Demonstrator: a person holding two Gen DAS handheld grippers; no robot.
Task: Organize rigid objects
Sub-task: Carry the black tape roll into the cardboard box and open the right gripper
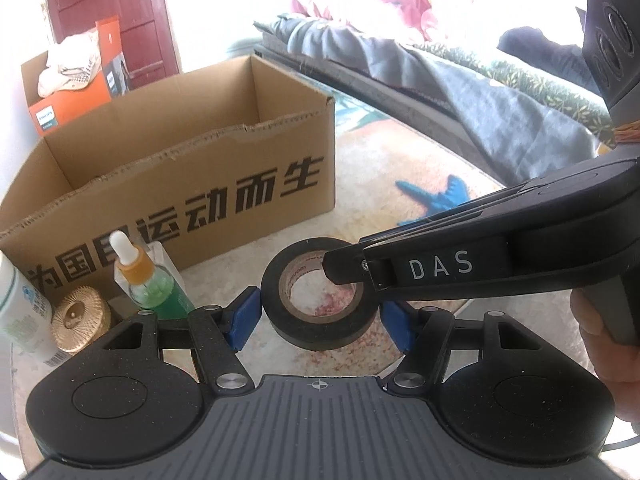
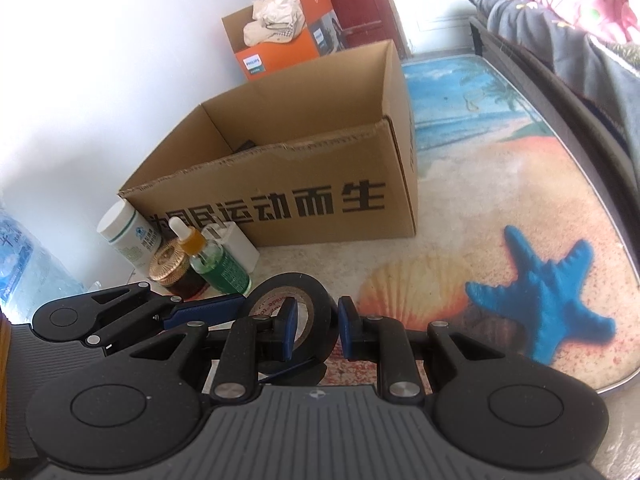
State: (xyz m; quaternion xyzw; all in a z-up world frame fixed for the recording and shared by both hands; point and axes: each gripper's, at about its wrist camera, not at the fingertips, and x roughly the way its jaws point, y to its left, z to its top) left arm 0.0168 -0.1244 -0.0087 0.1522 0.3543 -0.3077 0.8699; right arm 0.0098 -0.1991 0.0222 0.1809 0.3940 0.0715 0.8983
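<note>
Inside cardboard box (image 2: 280,204): small dark item (image 2: 245,145); tape roll (image 2: 316,300) outside

Black tape roll (image 1: 320,300), blue-padded tongs (image 1: 320,320)

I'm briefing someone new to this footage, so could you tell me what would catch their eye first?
Front and centre is the roll of black tape, with both grippers on it: the right gripper is clamped across the roll's wall, one pad inside the hole, and the left gripper spans its outer sides. Just behind stands the open cardboard box with bold black lettering. To the right, a bright blue starfish is printed on the mat.
</note>
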